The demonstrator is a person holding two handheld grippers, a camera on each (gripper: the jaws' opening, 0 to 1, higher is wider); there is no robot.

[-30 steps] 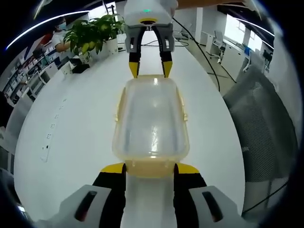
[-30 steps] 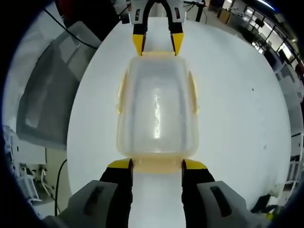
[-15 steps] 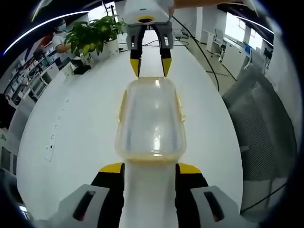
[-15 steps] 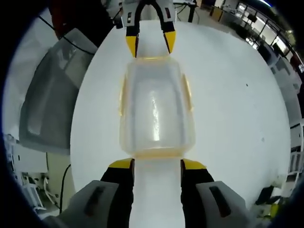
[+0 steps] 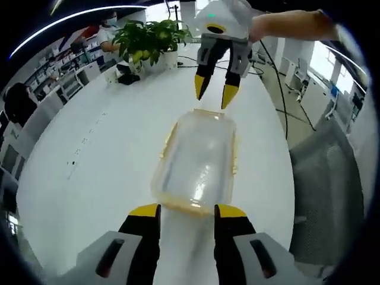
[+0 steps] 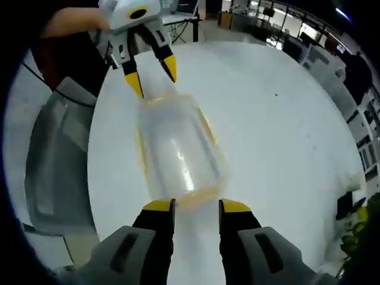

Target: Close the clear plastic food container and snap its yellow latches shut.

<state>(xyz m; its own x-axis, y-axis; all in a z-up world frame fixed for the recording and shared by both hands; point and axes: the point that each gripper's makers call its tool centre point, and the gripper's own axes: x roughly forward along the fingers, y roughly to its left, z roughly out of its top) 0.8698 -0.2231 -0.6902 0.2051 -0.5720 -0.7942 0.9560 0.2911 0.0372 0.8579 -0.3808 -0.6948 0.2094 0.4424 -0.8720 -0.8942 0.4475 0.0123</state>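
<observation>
The clear plastic container (image 5: 196, 163) lies lengthwise on the white table (image 5: 101, 154) with its lid on, and thin yellow latches (image 5: 234, 153) run along its long sides. My left gripper (image 5: 187, 212) stands open just short of the container's near end, with nothing between its jaws. My right gripper (image 5: 212, 98) hovers open over the far end, held by a person's arm. In the right gripper view the container (image 6: 178, 151) lies slanted. There my right gripper (image 6: 196, 208) is open at its near end and the left gripper (image 6: 153, 83) is open above its far end.
A potted plant (image 5: 148, 38) and small items stand at the table's far end. A grey mesh chair (image 5: 332, 172) stands beside the table edge; the same chair (image 6: 50, 172) is on the left in the right gripper view. A person stands in the office behind.
Both grippers have lifted and drawn back from the container's ends, which their jaws flanked before. Both views have tilted, so the container now looks slanted. The container itself stays put.
</observation>
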